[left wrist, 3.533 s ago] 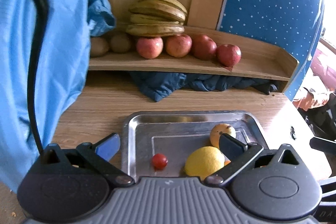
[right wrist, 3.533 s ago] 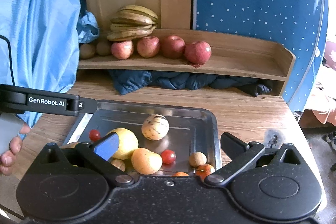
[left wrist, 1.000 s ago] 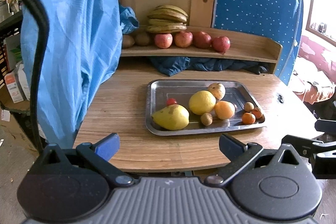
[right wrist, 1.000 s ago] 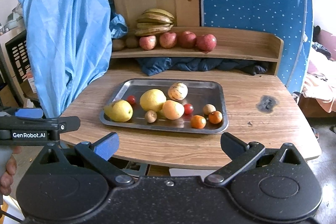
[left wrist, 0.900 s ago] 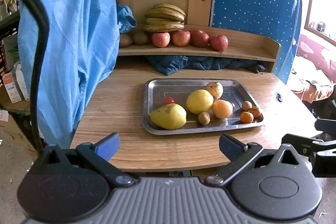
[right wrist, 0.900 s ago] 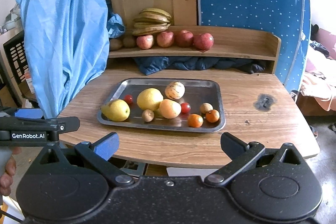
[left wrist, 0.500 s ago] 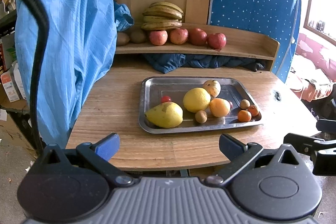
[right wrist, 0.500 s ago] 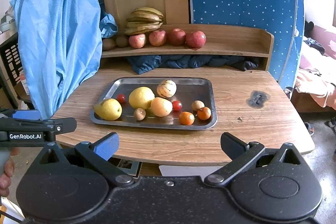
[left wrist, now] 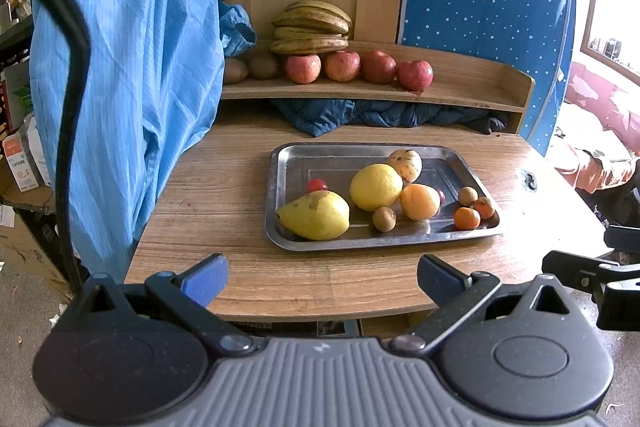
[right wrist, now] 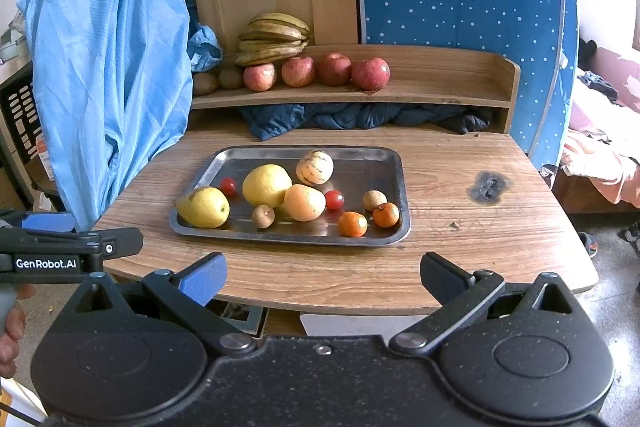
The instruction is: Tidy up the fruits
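A metal tray (left wrist: 276,187) (right wrist: 394,163) on the wooden table holds a yellow pear (left wrist: 316,215) (right wrist: 204,207), a lemon (left wrist: 376,187) (right wrist: 266,185), a striped melon (right wrist: 315,167), an orange fruit (right wrist: 305,202), cherry tomatoes, small brown fruits and two tangerines (right wrist: 352,223). The back shelf (right wrist: 440,95) carries bananas (right wrist: 276,37), several red apples (right wrist: 334,69) and kiwis. My left gripper (left wrist: 320,281) and right gripper (right wrist: 322,279) are open and empty, held before the table's front edge.
A blue garment (right wrist: 112,75) hangs at the left beside the table. Dark blue cloth (right wrist: 352,119) lies under the shelf. A burn mark (right wrist: 488,187) is on the table at the right. The left gripper's body (right wrist: 60,251) shows at the lower left of the right wrist view.
Both grippers have pulled back from the tray to beyond the table's front edge, still open and empty. The fruits have not moved.
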{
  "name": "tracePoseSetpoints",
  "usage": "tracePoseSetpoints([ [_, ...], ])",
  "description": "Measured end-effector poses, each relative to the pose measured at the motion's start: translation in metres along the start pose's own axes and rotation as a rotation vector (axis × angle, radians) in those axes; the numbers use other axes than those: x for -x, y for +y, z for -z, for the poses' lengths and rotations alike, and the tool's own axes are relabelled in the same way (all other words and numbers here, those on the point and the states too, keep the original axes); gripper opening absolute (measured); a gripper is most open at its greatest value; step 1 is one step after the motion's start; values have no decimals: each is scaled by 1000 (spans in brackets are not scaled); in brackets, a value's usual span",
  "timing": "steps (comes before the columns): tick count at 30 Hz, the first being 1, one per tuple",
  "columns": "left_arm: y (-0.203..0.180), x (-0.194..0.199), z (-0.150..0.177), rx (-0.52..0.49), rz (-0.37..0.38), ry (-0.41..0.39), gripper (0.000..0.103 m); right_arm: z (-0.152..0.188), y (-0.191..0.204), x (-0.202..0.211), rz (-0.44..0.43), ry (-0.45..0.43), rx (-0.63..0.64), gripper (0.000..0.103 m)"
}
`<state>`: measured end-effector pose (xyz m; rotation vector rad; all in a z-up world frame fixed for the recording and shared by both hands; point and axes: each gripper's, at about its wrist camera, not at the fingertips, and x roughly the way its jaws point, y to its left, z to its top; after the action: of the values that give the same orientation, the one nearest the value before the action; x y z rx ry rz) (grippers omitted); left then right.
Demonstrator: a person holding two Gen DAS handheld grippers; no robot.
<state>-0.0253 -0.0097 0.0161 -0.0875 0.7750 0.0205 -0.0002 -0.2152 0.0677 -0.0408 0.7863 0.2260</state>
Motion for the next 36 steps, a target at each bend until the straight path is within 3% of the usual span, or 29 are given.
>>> tracePoseSetpoints([
  [36,-12,-18,-5,-22,-62,64,103,0,-14,-16,-1,38,-11,102],
])
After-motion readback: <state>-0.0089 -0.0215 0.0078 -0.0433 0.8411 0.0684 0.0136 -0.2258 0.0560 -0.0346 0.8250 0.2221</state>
